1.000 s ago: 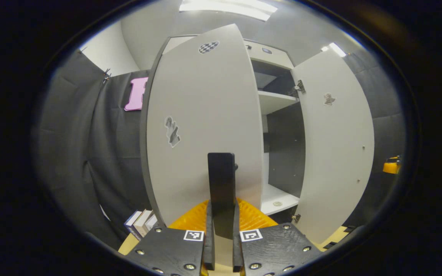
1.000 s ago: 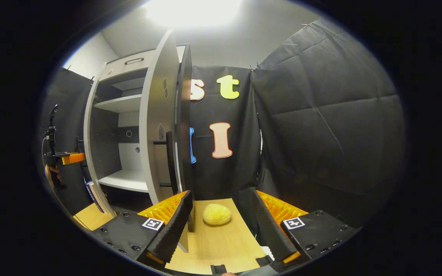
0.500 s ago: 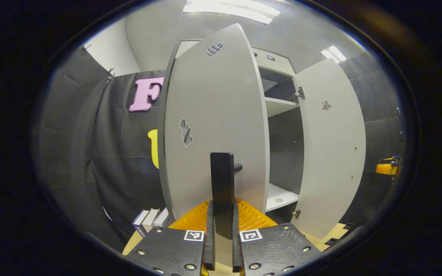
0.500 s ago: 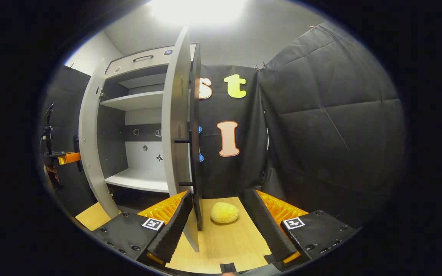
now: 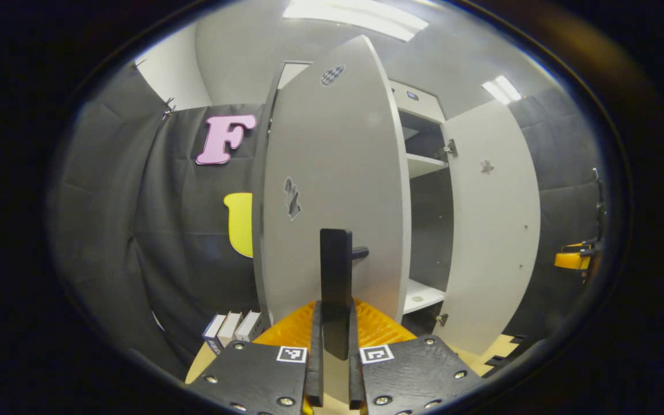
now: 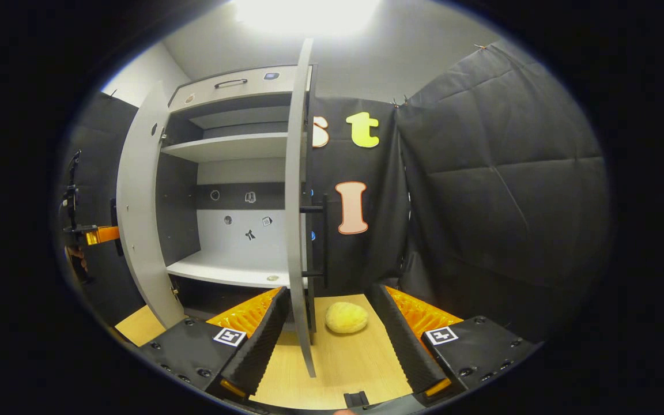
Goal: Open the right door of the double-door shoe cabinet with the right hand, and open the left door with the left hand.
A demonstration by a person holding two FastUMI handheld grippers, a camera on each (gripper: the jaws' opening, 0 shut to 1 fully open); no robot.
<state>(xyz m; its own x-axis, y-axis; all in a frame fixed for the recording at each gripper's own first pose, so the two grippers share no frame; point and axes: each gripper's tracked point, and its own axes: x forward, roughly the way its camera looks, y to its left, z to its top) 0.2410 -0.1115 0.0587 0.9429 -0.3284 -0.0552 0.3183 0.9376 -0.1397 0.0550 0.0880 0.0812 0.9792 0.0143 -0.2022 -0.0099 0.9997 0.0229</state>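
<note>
Left tool (image 5: 332,369) is pinched tight on the left door's black handle (image 5: 335,276) at 12 o'clock; right tool (image 6: 335,340) gapes wide, gripping nothing, the right door (image 6: 299,190) edge-on between its fingers. Both doors look swung well out, so I judge little remains but letting go.

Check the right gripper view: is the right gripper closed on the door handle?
No: the right gripper stands wide open, and the black handle on the right door sits apart from both fingers.
</note>
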